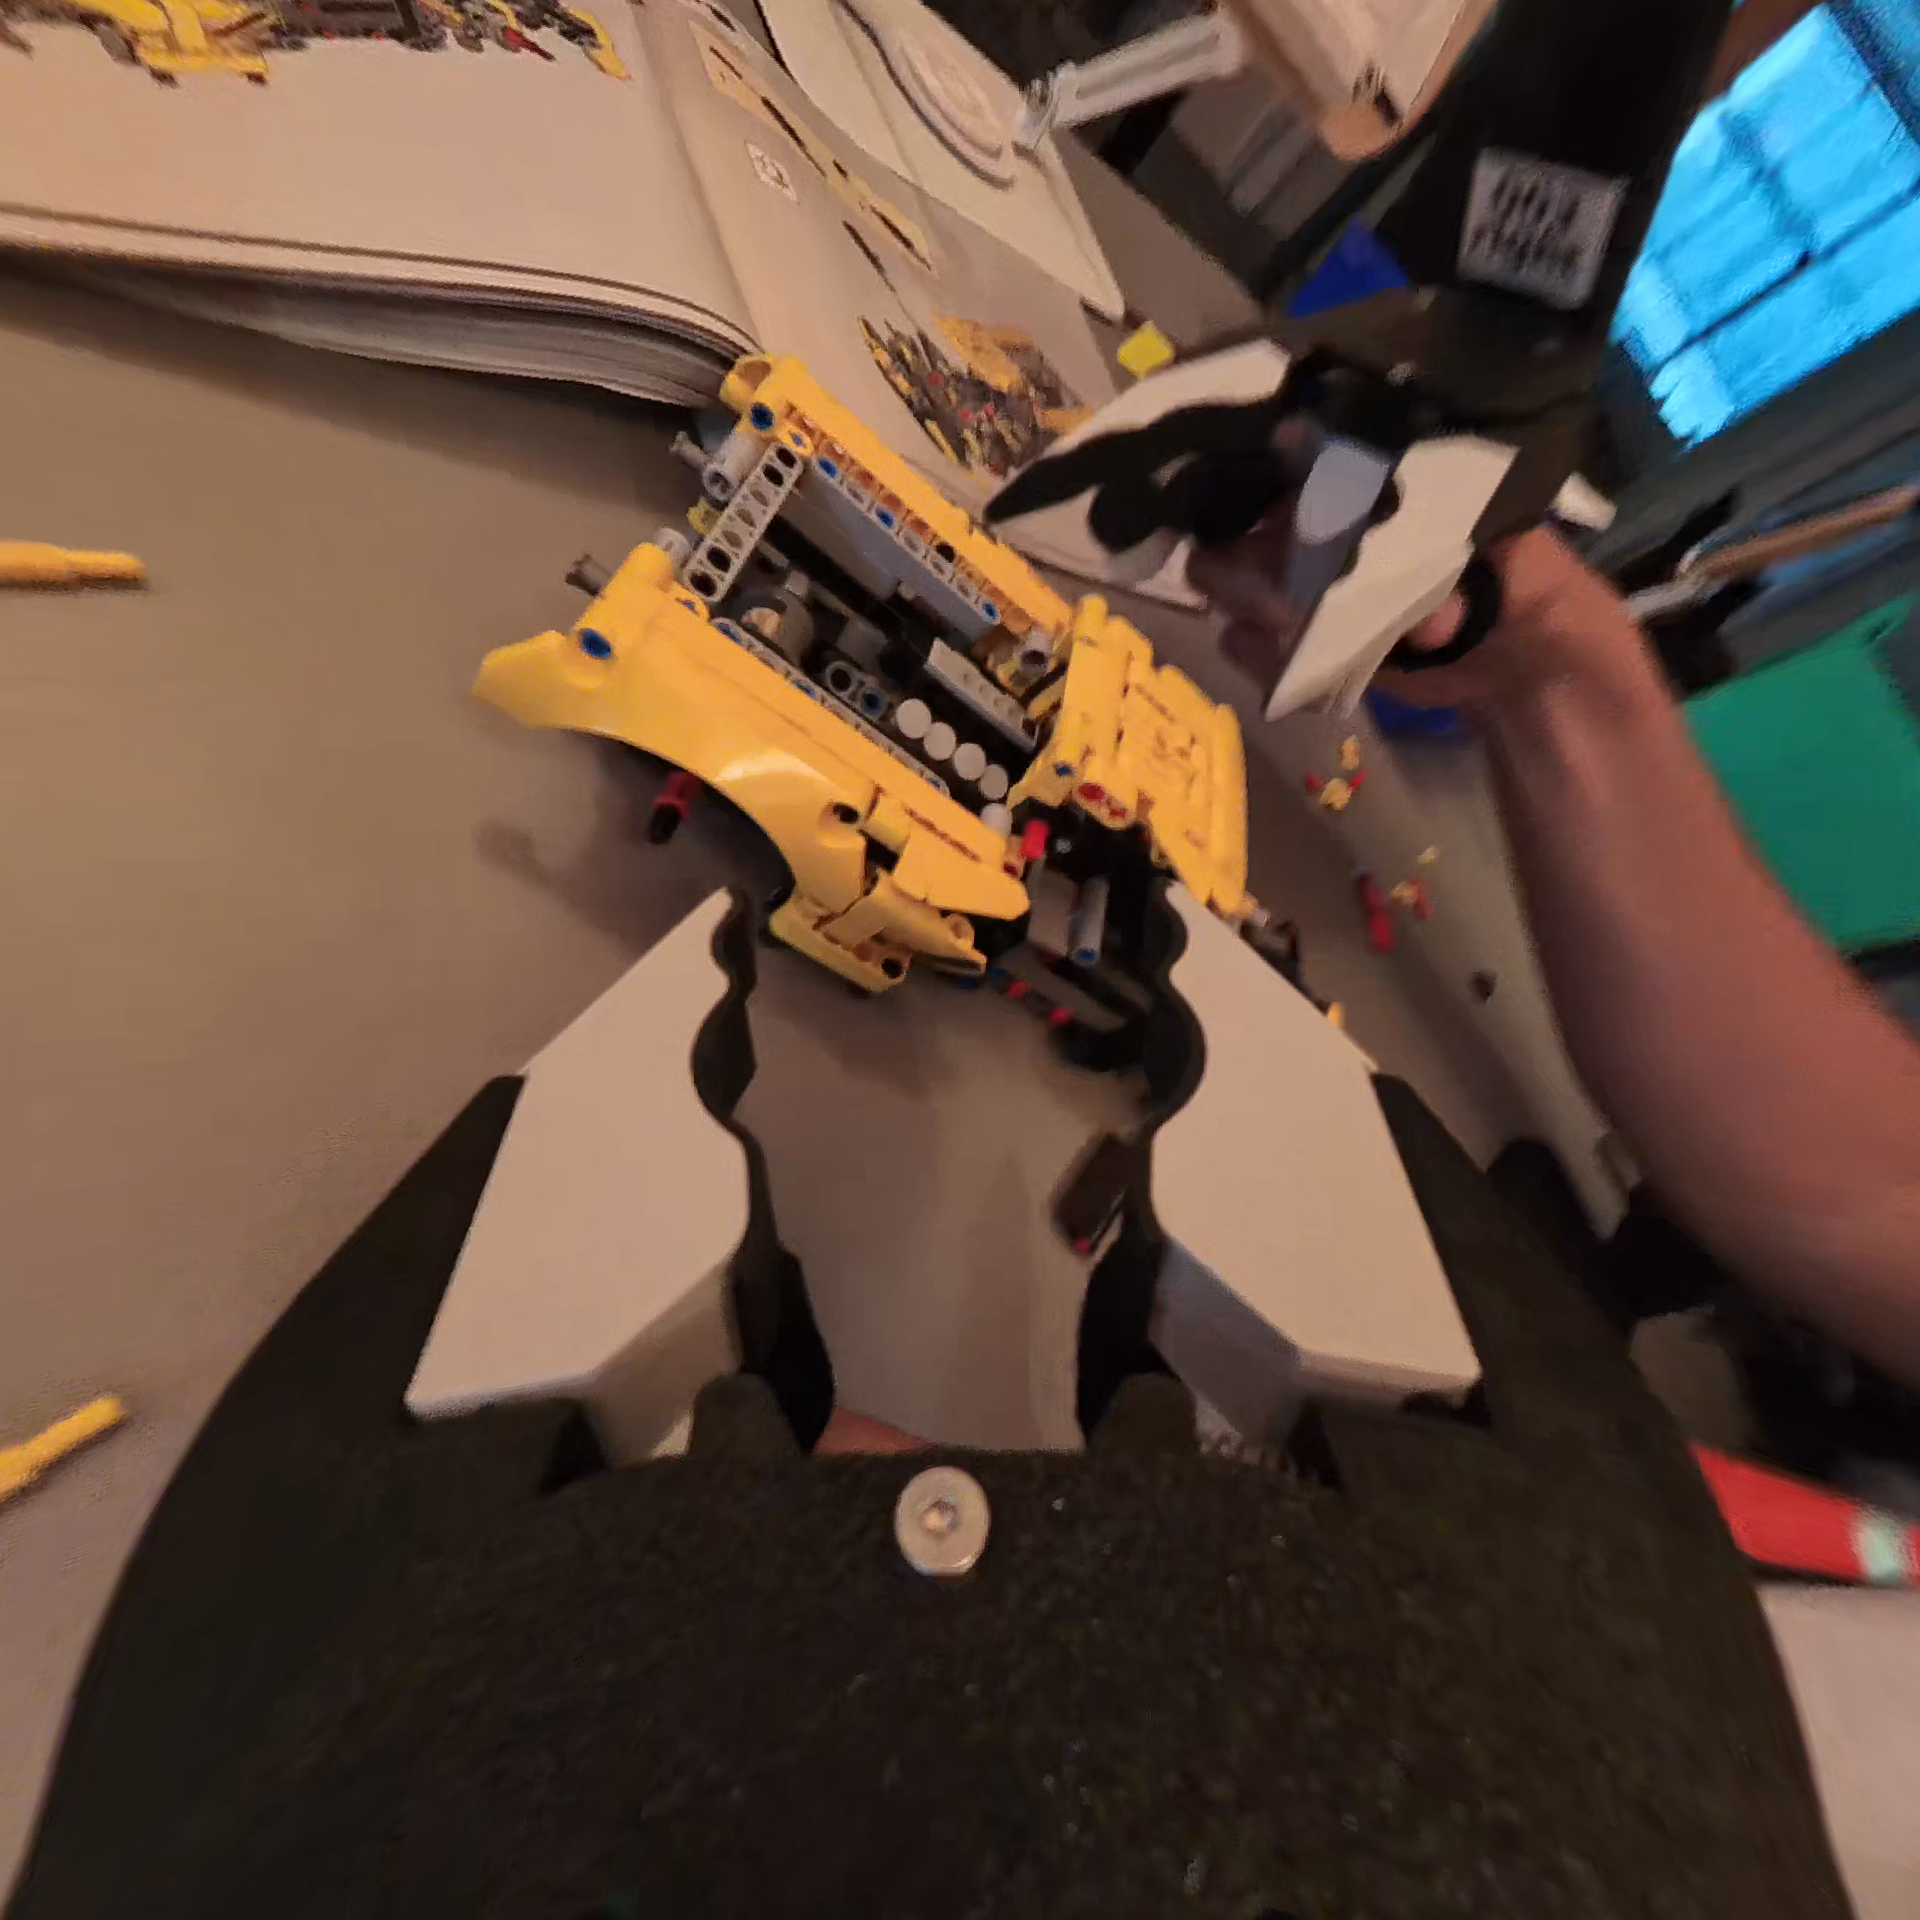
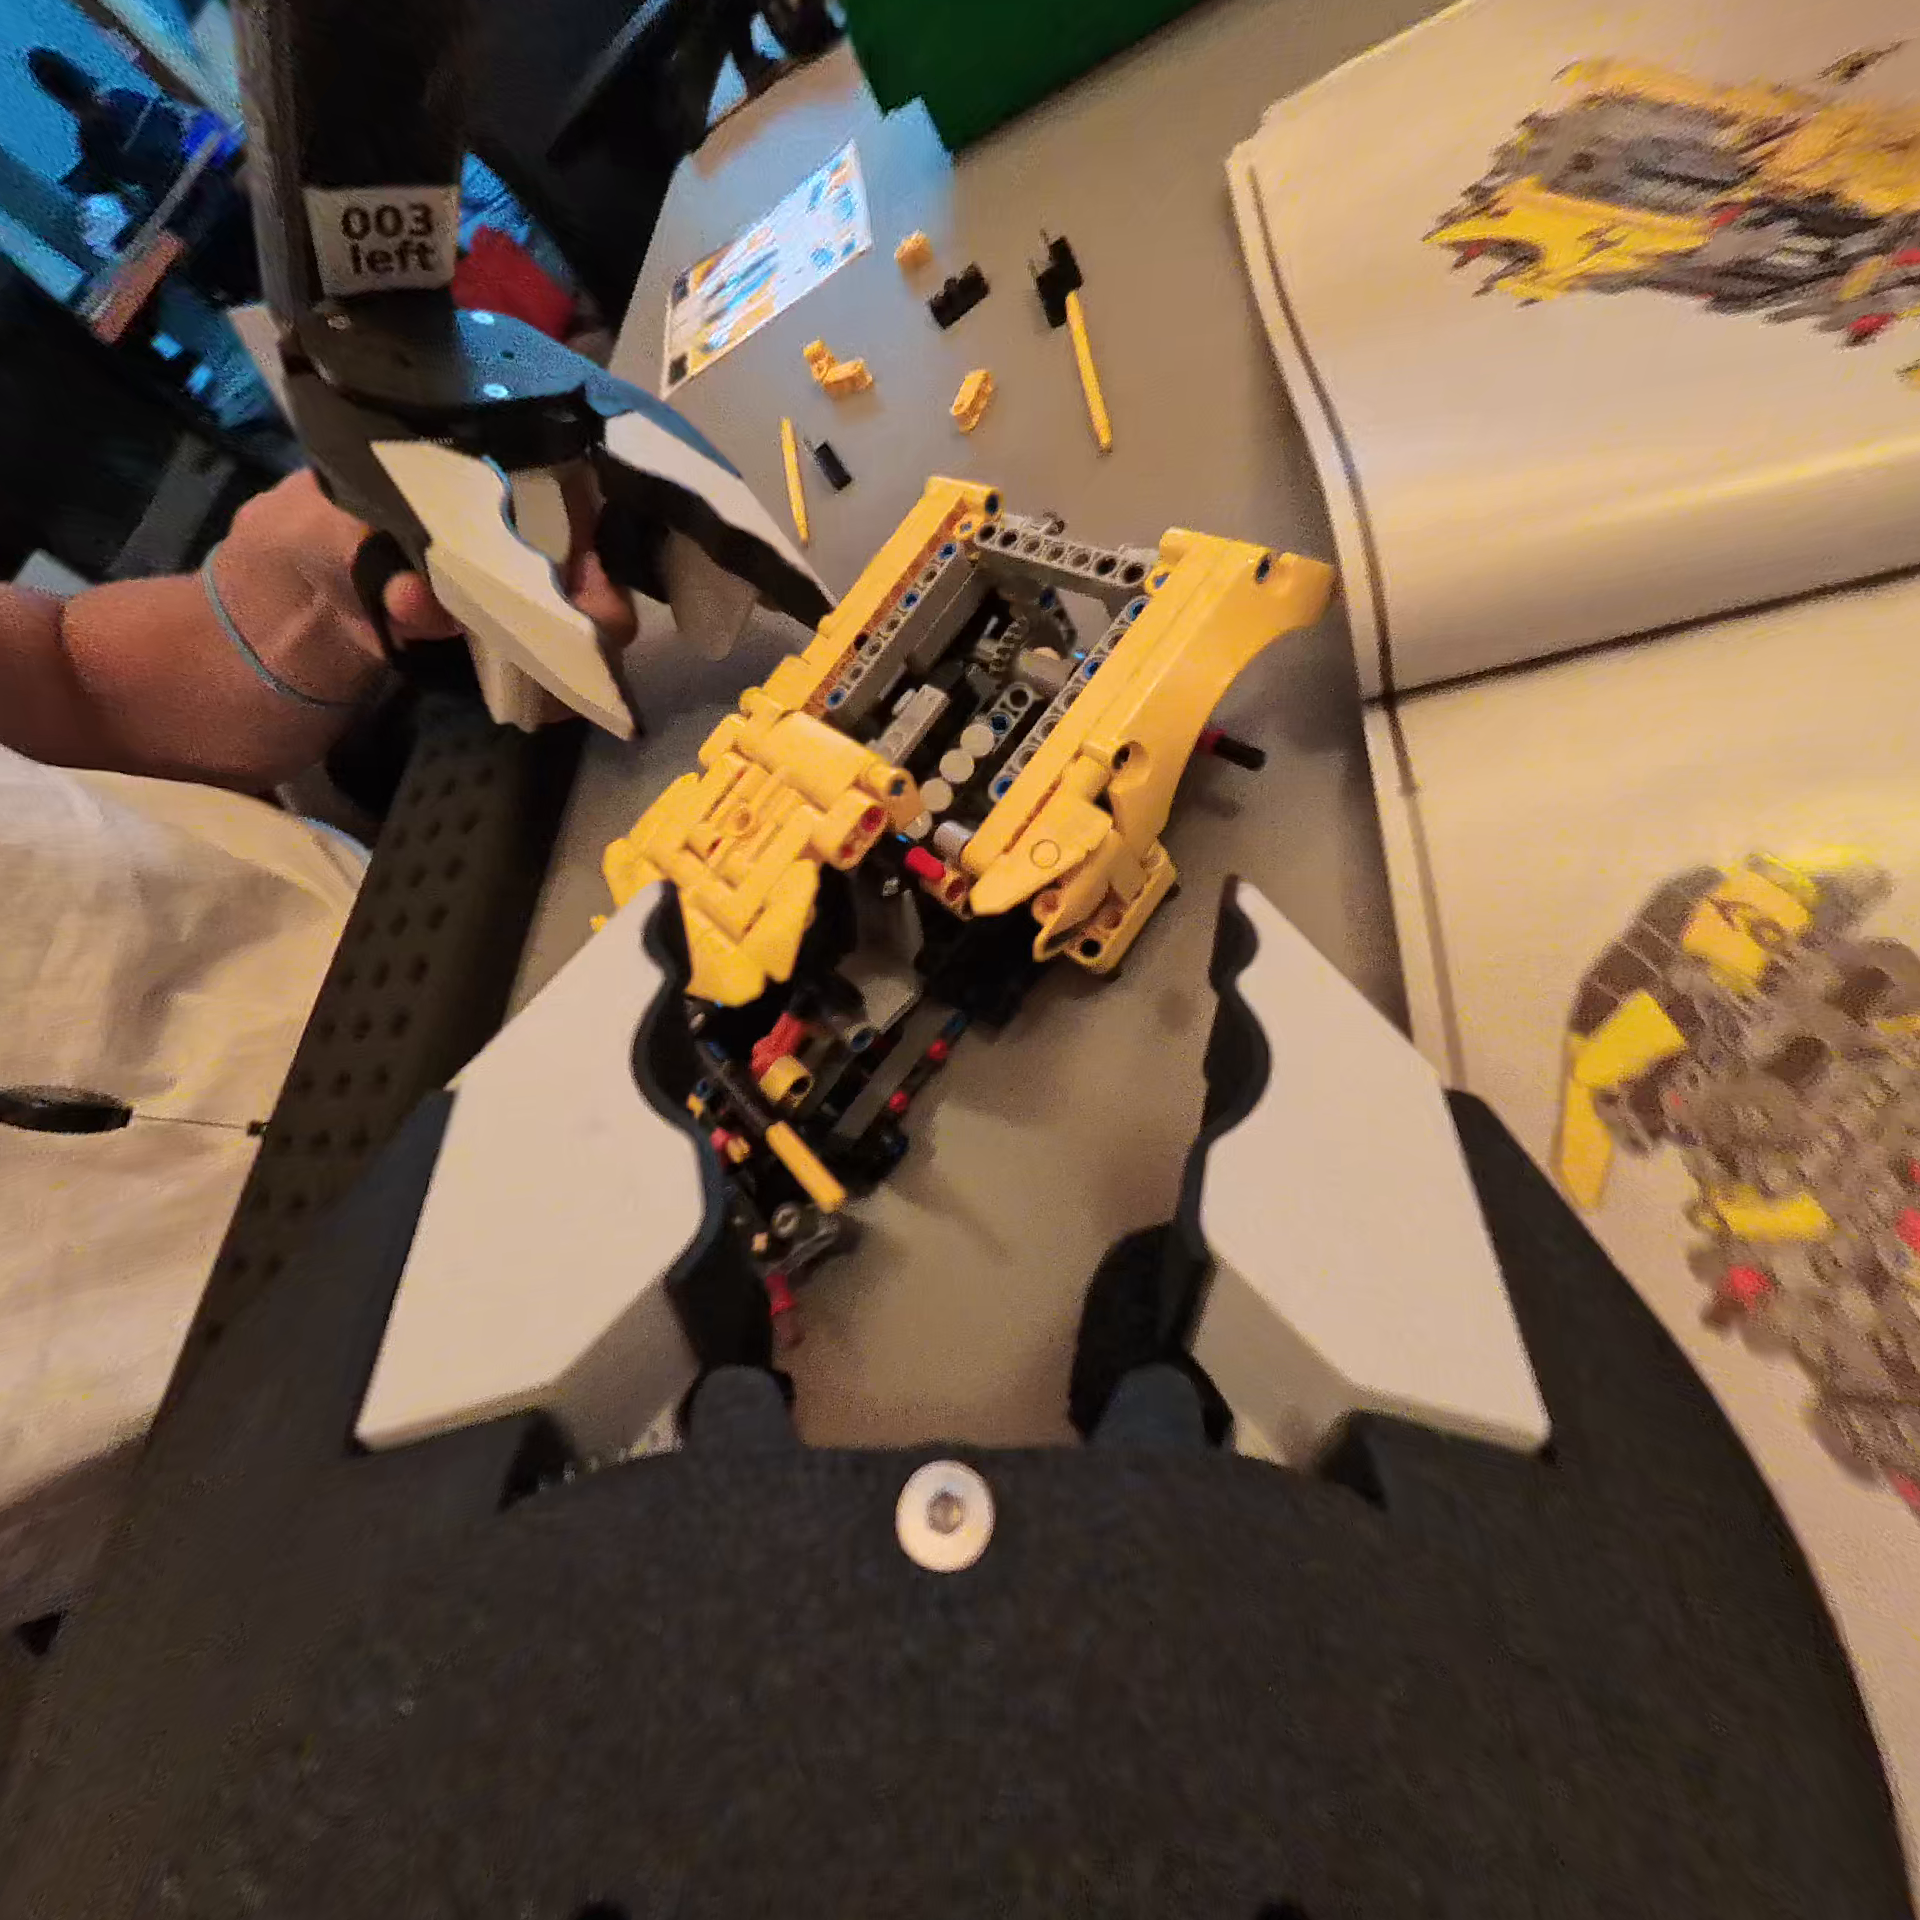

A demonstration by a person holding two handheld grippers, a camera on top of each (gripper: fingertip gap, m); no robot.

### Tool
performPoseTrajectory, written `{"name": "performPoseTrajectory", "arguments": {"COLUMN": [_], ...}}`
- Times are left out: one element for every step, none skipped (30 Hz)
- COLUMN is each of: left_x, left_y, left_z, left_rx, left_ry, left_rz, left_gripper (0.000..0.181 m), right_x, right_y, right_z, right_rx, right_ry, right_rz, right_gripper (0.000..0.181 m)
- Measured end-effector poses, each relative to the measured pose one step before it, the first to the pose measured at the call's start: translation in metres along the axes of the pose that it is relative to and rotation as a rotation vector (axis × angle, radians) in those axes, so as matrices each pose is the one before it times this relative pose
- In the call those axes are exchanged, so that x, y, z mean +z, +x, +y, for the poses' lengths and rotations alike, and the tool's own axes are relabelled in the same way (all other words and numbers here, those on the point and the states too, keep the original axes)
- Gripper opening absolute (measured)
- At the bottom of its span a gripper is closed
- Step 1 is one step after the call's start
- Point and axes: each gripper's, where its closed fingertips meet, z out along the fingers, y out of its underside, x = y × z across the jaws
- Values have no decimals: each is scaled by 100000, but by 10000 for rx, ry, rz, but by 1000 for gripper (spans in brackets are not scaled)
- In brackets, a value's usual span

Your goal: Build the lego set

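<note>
Grey table (image 2: pixel 1164 312): yellow lego model (image 2: pixel 966 748) lies just beside the open instruction book (image 2: pixel 1621 436). Left gripper (image 1: pixel 951 935) and right gripper (image 2: pixel 940 914) jaws open, empty, at the model's near end. Loose pieces (image 2: pixel 966 395) beyond.

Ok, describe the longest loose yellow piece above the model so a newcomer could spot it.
Start from the open instruction booklet; left of it, loose parts lie on the grey table beyond the yellow brick-built vehicle model. The long yellow rod alone has a black block at its far end.
</note>
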Motion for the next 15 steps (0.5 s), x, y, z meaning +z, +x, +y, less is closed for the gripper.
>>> {"name": "performPoseTrajectory", "arguments": {"left_x": [162,120,118,139,167,215,225,179,115,20,-63,-114,-80,-40,40], "left_y": [-11,-209,-560,-742,-394,155,77,-21,78,212,336,544,698,821,917], "left_z": [-404,-423,-285,-200,-139,58,125,114,233,42,-167,-363,-392,-430,-461], "left_rx": [-643,-736,-717,-601,-499,-391,-272,44,323,316,205,216,283,376,414], "left_ry": [288,279,152,91,75,-45,-55,-8,-74,-5,85,143,73,20,-22], "left_rz": [124,103,-44,-128,89,398,217,-2,-93,-82,-16,95,120,105,104], "left_gripper": [75,74,73,69,56,34,31,26,26,26,26,26,26,26,25], "right_x": [735,676,587,466,232,175,175,273,246,60,-166,-434,-557,-651,-744], "right_y": [27,77,71,-203,-262,-168,-300,-347,-151,-132,-304,-314,-333,-348,-340], "right_z": [309,455,426,65,-171,-243,-252,94,321,213,-187,-330,-354,-352,-297], "right_rx": [4,62,121,176,342,383,219,-50,-229,-336,-195,-169,-266,-263,-200], "right_ry": [-330,-377,-306,-66,102,148,172,-7,-166,-166,69,163,143,144,137], "right_rz": [-270,-103,-5,-156,-230,-137,-53,62,291,397,323,268,309,331,335], "right_gripper": [103,104,106,109,104,100,101,101,100,102,103,103,103,103,103]}}
